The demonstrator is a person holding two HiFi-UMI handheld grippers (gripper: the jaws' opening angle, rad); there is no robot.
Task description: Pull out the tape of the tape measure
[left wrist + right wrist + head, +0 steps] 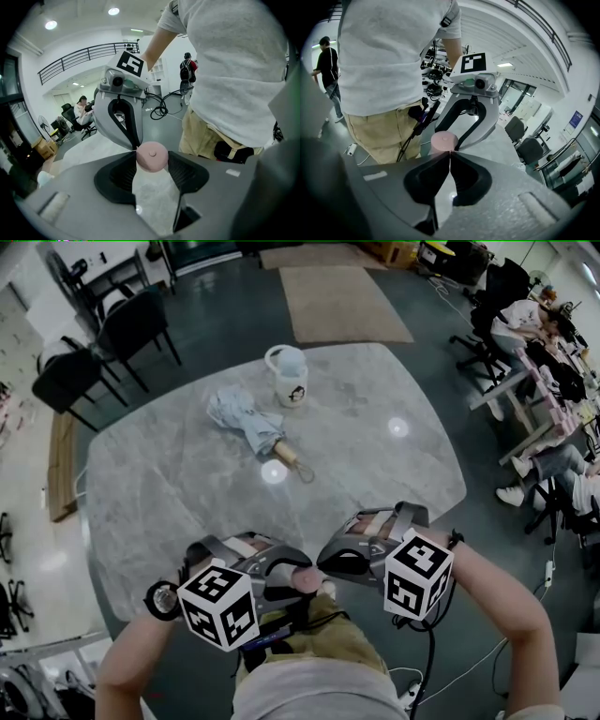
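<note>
At the table's [375,456] near edge: the left gripper [151,164] and right gripper [450,153] are held tip to tip.
Room: bare tabletop is left ahead, up to the umbrella [248,423] and mug [288,376], well apart.
Count: one tape measure [151,154], one umbrella, one mug, two grippers.
Tape measure: pink and round, it is pinched by the left gripper's jaws. Its flat face is turned toward that gripper. No long side can be told.
Right gripper: the jaws are pressed together, right beside the tape measure.

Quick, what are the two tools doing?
Left tool: closed on the pink tape measure.
Right tool: closed, tips at the tape measure; tape grip unclear.
</note>
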